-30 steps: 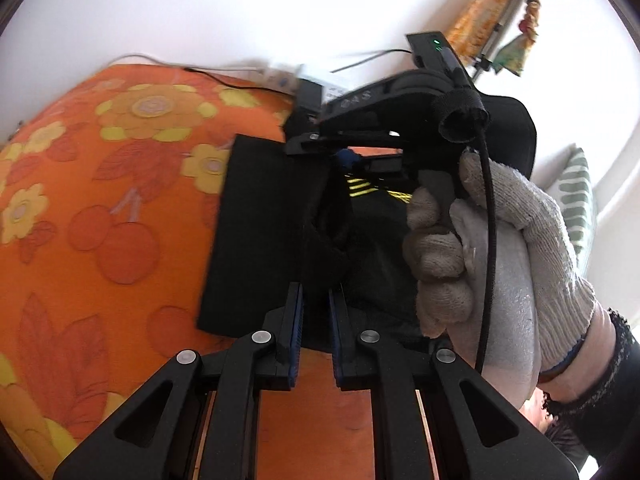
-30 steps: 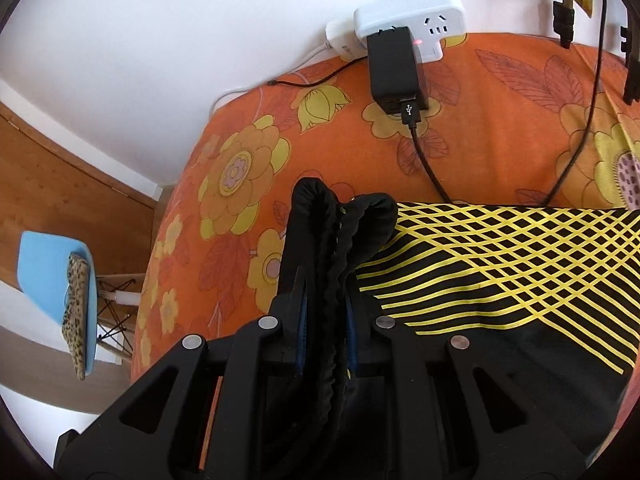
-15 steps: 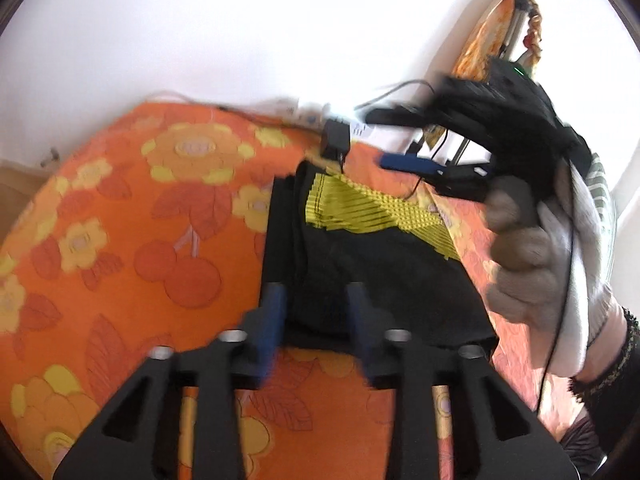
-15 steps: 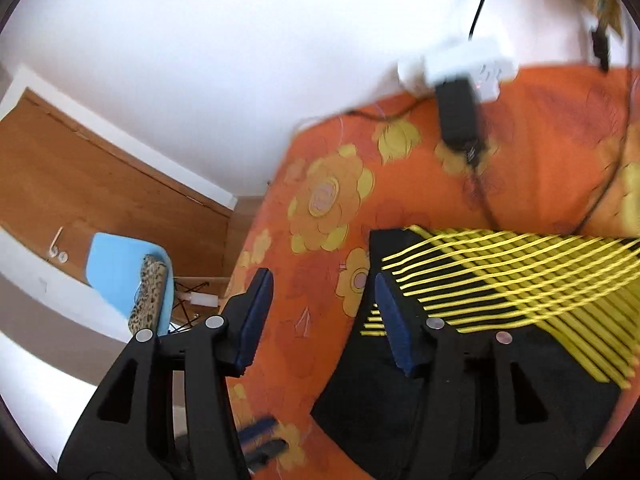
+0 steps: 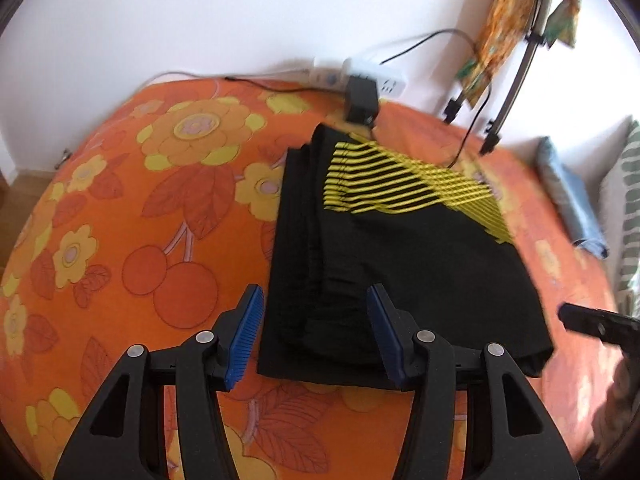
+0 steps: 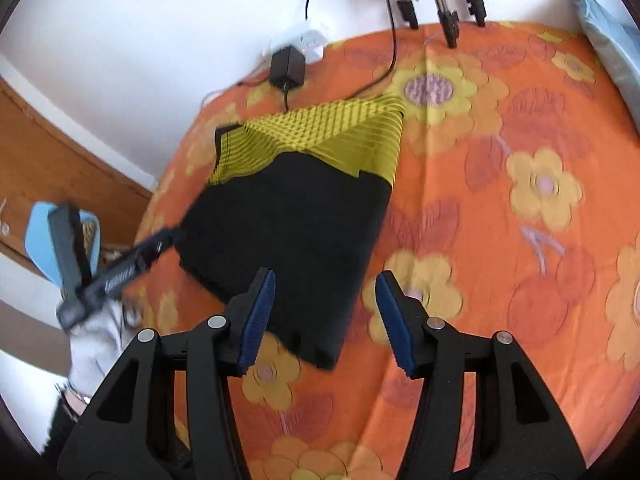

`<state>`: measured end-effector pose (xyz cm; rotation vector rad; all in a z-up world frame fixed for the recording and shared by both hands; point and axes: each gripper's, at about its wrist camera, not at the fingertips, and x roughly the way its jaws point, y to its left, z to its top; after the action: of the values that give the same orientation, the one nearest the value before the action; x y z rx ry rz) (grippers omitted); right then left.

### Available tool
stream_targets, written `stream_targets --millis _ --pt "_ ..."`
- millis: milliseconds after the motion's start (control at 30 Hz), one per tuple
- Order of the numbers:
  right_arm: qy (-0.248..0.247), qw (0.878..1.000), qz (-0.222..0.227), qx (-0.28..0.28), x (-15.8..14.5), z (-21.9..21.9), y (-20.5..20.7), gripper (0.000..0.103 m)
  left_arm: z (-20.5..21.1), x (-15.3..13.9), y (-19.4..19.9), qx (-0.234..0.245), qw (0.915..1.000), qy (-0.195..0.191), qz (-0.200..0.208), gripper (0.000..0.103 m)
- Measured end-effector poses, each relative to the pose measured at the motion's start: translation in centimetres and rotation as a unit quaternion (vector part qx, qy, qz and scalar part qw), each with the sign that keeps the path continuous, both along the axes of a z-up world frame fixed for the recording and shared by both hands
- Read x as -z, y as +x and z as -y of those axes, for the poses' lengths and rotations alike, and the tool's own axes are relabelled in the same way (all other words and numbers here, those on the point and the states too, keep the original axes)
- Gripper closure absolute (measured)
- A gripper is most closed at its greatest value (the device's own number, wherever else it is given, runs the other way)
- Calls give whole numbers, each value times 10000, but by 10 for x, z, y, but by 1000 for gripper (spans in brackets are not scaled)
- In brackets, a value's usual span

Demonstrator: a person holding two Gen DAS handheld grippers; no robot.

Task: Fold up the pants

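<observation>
The left gripper (image 5: 316, 332) is opening its jaws, nothing pinched, hovering over the near edge of the folded pants (image 5: 400, 264). The pants are stretching away toward twelve o'clock on the orange bedspread (image 5: 120, 220). The right gripper (image 6: 324, 316) is hanging open at their corner, equally near.

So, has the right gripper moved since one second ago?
Yes. The right gripper has let go of the pants and drawn back, away from the power strip, which now looks farther off.
</observation>
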<state>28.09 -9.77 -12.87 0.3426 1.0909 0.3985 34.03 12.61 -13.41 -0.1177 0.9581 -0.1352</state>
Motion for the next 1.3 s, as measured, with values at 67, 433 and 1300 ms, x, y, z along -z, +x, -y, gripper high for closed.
stream_targets --millis 67,433,1300 --pt "-325 9984 199 -419 3 -20 -3 52 0 4 0 -41 9998 193 -31 50" --pt "-487 9944 53 -939 21 -40 -3 52 -1 6 -3 -158 9961 862 -60 51" --pt "261 9995 181 68 18 29 77 20 -28 -7 81 -166 9890 -1335 -618 36"
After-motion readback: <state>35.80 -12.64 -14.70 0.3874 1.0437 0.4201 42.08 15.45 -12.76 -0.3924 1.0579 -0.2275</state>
